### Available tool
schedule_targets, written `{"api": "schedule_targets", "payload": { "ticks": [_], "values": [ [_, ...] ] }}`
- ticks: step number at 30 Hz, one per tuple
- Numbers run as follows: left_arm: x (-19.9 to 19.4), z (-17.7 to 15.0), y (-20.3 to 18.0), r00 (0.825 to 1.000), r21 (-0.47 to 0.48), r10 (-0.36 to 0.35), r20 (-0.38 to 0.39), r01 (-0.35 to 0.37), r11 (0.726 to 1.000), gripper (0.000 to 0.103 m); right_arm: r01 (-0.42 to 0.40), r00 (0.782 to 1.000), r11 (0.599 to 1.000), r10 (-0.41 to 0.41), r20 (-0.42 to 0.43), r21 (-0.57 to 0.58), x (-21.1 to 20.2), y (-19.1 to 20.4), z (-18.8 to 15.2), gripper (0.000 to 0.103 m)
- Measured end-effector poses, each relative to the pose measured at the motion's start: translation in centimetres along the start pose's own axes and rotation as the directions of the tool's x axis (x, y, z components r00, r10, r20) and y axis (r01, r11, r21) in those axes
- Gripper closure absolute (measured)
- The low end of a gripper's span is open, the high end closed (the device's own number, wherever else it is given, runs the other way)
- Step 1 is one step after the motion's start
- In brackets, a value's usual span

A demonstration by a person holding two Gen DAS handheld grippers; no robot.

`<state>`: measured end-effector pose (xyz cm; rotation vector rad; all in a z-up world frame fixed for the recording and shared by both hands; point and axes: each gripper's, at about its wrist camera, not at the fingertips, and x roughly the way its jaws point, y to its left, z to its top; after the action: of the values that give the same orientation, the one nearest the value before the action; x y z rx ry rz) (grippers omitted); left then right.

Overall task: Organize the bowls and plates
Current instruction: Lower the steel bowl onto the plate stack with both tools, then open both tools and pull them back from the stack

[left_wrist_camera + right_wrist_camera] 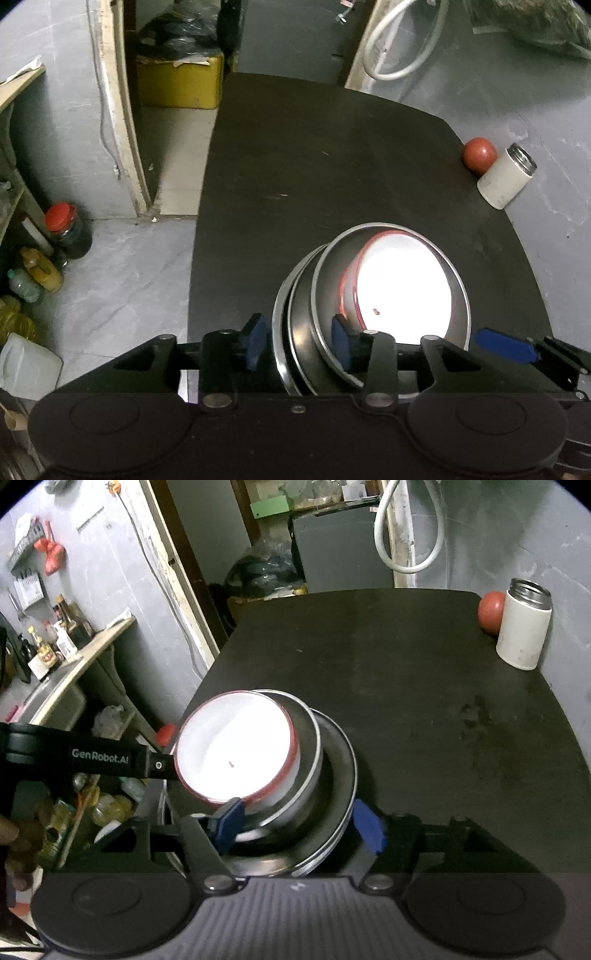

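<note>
Dishes are stacked low in the frame: white bowl (236, 749) in steel bowl (306, 760), on plates (291, 332). The stack's rims are pinched by left gripper (299, 341) and right gripper (297, 825). If tipped, the stack could be dropped.

Right wrist view: nested dishware stack at the near left edge of the table (424, 686).

White bowl with red rim (236, 749) sits tilted inside a steel bowl (308, 771), itself on stacked steel plates (341, 775); right gripper (299, 825) straddles the stack, blue-padded fingers (227, 821) on either side, left pad at the steel bowl's near rim, right pad beside the plates' edge; contact unclear; left gripper (110, 762) reaches in from the left, tip hidden behind the white bowl; white flask (522, 627) upright at the far right corner, red ball (491, 611) just behind it.
</note>
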<state>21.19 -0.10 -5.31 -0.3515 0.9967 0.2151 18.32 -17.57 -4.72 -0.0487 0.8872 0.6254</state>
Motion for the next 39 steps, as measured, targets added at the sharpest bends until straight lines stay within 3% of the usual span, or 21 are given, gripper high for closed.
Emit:
{"api": "schedule_targets", "payload": {
  "ticks": [9,11,17,21,29,39],
  "values": [
    [-2.5,-1.4,0.2,0.998,0.009,-0.027,0.062,0.026,1.000,0.036,0.028,0.996,0.999,-0.031,0.081,0.045,-2.0,0.0,-1.0,0.024],
    [-3.1,-1.8,0.4,0.995,0.017,-0.053,0.087,0.052,0.999,0.026,0.044,0.993,0.997,-0.050,0.105,0.057,-2.7,0.2,-1.2,0.020],
    [-5.1,-3.3,1.7,0.968,0.045,-0.170,0.186,0.165,0.985,0.005,0.102,0.978,0.988,-0.121,0.172,0.114,-5.4,1.1,-2.5,0.002],
    [-6.8,-4.7,3.1,0.948,0.062,-0.220,0.230,0.212,0.975,0.003,0.154,0.957,0.973,-0.190,0.219,0.171,-7.4,2.4,-3.8,0.000],
    [-10.8,-8.0,4.9,0.917,0.173,-0.258,0.304,0.213,0.962,0.001,0.215,0.902,0.945,-0.290,0.321,0.248,-11.5,6.3,-7.1,0.000],
    [-14.4,-12.4,7.8,0.896,0.228,-0.284,0.342,0.214,0.950,0.001,0.265,0.868,0.925,-0.352,0.350,0.272,-14.7,10.0,-10.7,0.000]
  ]
}}
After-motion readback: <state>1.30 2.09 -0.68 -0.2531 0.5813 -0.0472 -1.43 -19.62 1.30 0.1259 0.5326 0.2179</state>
